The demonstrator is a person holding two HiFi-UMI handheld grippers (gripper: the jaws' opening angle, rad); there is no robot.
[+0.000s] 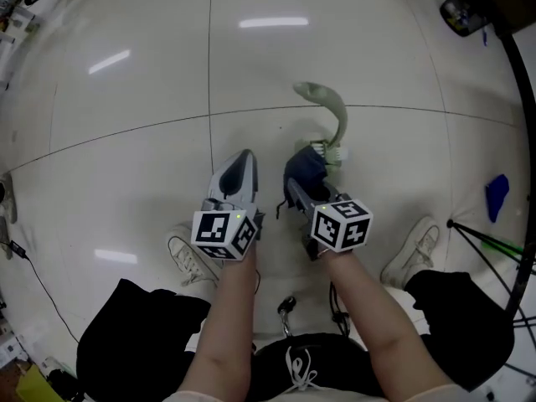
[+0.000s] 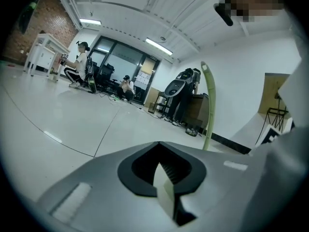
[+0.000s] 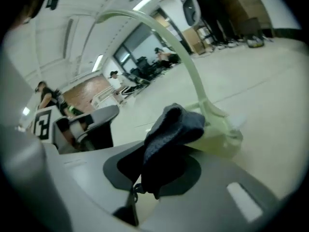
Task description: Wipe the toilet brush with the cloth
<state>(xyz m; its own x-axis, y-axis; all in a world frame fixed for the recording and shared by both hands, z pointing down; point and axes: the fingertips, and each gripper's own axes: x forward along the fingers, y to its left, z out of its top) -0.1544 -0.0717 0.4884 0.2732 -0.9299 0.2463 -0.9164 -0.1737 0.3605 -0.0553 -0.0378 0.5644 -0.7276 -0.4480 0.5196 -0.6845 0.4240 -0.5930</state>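
A pale green toilet brush (image 1: 333, 111) with a curved handle stands upright on the white tiled floor, its base (image 1: 332, 151) just beyond my right gripper. My right gripper (image 1: 303, 174) is shut on a dark blue cloth (image 1: 305, 166), and the cloth (image 3: 170, 127) rests against the brush's base (image 3: 219, 137), with the handle (image 3: 190, 71) arching above. My left gripper (image 1: 242, 164) hangs beside it on the left, shut with nothing in it. In the left gripper view the brush handle (image 2: 208, 105) rises to the right of the jaws (image 2: 164, 180).
The person's white shoes (image 1: 189, 258) (image 1: 414, 249) stand on the floor beneath the grippers. A blue object (image 1: 497, 196) and thin stand legs (image 1: 490, 243) are at the right. A cable (image 1: 33, 279) runs along the left. People, desks and chairs (image 2: 91, 74) are far off.
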